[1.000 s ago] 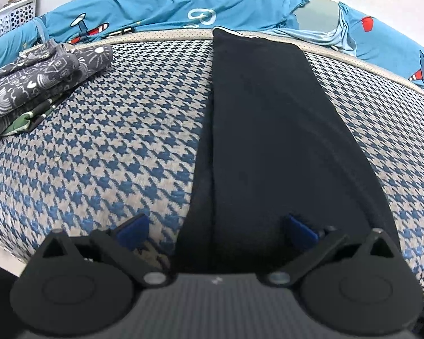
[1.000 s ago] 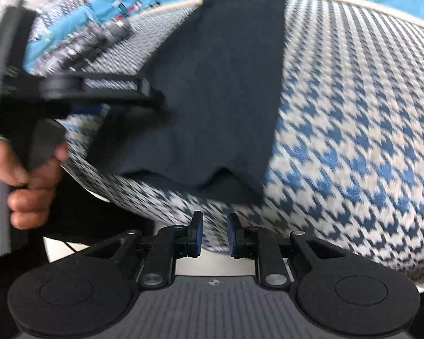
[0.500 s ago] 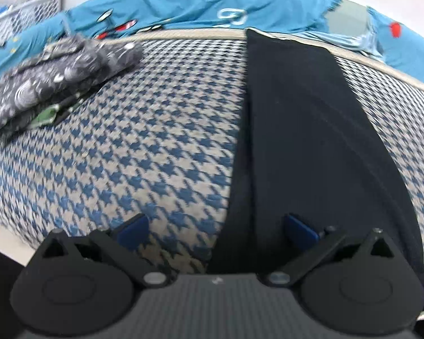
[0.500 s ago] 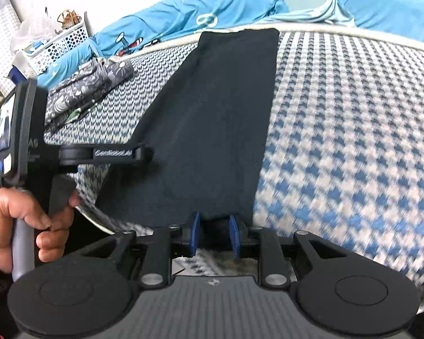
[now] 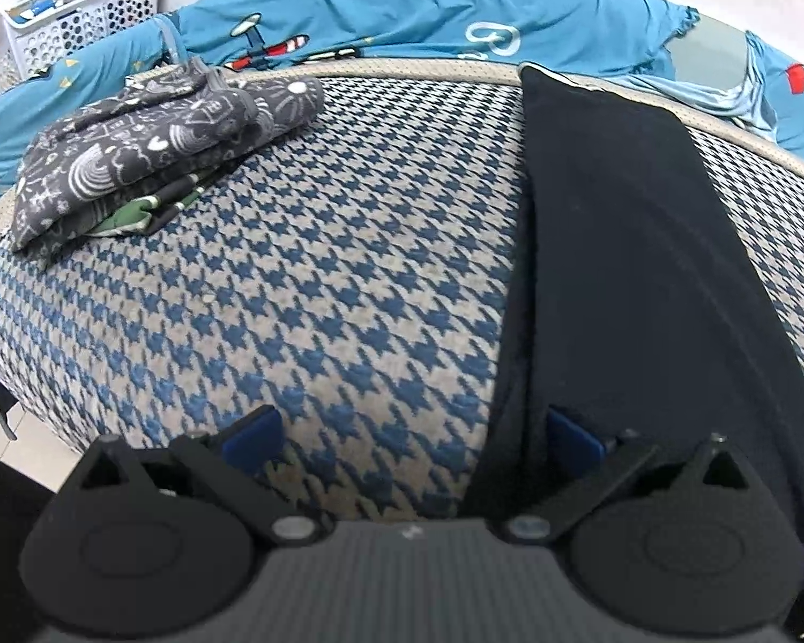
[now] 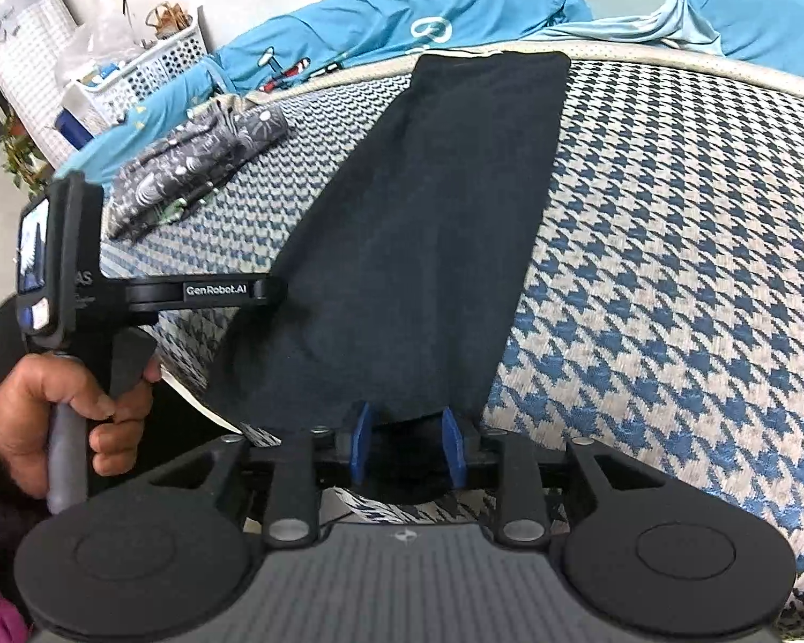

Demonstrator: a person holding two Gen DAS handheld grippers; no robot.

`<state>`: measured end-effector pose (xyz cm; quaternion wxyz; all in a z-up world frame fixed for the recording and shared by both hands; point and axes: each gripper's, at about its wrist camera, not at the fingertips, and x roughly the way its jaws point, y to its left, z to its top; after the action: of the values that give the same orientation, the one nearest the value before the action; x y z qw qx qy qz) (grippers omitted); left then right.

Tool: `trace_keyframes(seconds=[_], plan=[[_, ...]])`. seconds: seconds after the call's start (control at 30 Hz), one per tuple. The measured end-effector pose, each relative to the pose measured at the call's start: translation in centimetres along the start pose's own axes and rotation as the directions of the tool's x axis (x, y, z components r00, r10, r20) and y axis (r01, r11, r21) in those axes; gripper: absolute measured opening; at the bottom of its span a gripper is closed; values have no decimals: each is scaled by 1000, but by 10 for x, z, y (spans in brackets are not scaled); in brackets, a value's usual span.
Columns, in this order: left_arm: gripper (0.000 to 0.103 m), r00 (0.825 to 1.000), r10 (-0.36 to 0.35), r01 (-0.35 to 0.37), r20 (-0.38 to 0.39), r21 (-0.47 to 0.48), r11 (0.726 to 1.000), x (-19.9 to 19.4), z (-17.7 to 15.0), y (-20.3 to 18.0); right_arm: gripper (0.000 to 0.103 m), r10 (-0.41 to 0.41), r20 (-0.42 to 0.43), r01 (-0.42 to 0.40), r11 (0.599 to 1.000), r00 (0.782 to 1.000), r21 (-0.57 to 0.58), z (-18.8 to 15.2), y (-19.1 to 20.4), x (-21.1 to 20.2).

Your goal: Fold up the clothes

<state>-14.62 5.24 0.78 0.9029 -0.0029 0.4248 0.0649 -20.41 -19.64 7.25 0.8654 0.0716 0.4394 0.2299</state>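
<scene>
A long black garment (image 5: 643,268) (image 6: 429,225) lies folded lengthwise on the blue-and-beige houndstooth bed cover (image 5: 321,268) (image 6: 670,268). My left gripper (image 5: 410,439) is wide open at the near end. The garment's left edge runs between its pads, and the right pad (image 5: 571,436) is over the black cloth. In the right wrist view a hand (image 6: 53,418) holds the left gripper (image 6: 270,292) at that edge. My right gripper (image 6: 407,442) is at the garment's near hem. Its jaws are opening, with dark cloth showing between the blue pads, which do not press on it.
A folded stack of grey patterned clothes (image 5: 150,161) (image 6: 198,166) sits at the far left of the cover. A blue aeroplane-print sheet (image 5: 402,10) (image 6: 455,5) is bunched along the far edge. A white laundry basket (image 5: 75,27) (image 6: 150,69) stands beyond it.
The left view has swung left, so the garment now sits further right. The right gripper has come up to the near hem and its jaws have widened.
</scene>
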Motion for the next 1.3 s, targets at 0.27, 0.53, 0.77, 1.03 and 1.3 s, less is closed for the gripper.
trace_keyframes(seconds=[0.27, 0.53, 0.77, 1.03, 1.3], plan=[[103, 999, 37, -37, 7, 9, 999, -1, 4, 1, 32, 4, 24, -3, 999, 1000, -42, 10, 0, 5], [103, 999, 44, -44, -15, -22, 999, -1, 6, 9, 32, -23, -66, 21, 999, 998, -43, 7, -3, 32], [103, 998, 49, -53, -35, -113, 992, -2, 16, 24, 32, -13, -38, 13, 1000, 999, -1, 8, -11, 21], [103, 998, -66, 66, 0, -20, 998, -3, 33, -10, 32, -25, 5, 25, 1000, 1000, -10, 29, -24, 21], [103, 991, -133, 135, -32, 52, 990, 15, 46, -41, 32, -18, 16, 18, 1000, 1000, 21, 54, -38, 39]])
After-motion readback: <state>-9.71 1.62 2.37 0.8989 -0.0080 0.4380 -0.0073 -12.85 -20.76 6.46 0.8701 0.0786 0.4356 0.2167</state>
